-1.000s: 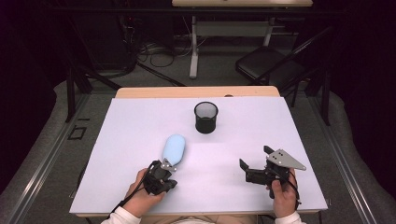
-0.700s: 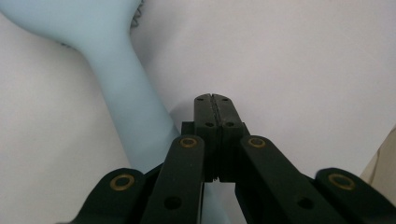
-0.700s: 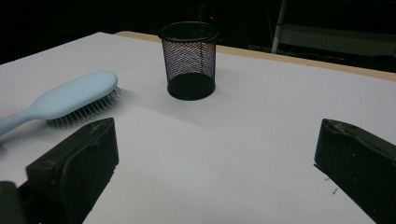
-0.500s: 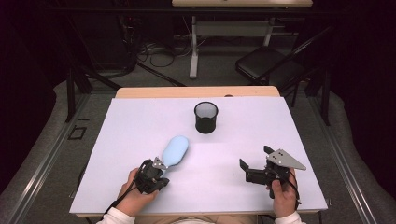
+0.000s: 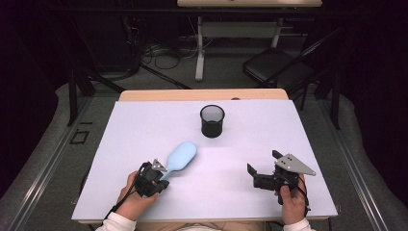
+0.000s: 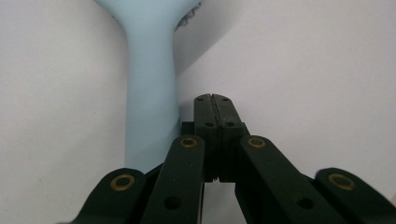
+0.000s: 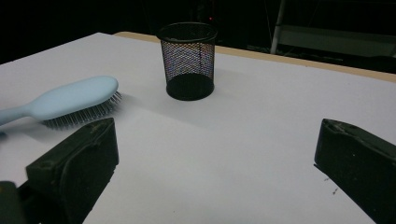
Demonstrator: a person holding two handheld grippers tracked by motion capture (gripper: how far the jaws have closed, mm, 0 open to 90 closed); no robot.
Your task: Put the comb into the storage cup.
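Note:
A light blue hairbrush (image 5: 182,155) lies bristles down on the white table (image 5: 144,125), its head toward the upper right. My left gripper (image 5: 162,172) sits at the handle end; in the left gripper view its jaws (image 6: 215,99) are pressed together with nothing between them, and the brush handle (image 6: 152,93) runs along their left side. Further right, my right gripper (image 5: 263,162) rests low over the table, open and empty. The right gripper view (image 7: 219,140) looks past its two spread jaws to the brush (image 7: 70,100) and a black mesh cup (image 7: 187,60).
The black mesh cup (image 5: 212,121) stands upright at the table's middle back. Beyond the wooden far edge (image 5: 202,94) are a dark floor, cables, a desk leg and a black chair (image 5: 284,67).
My left hand has shifted left with its gripper still shut. The brush handle has swung left with it, so the brush lies more slanted. The right gripper has stayed put.

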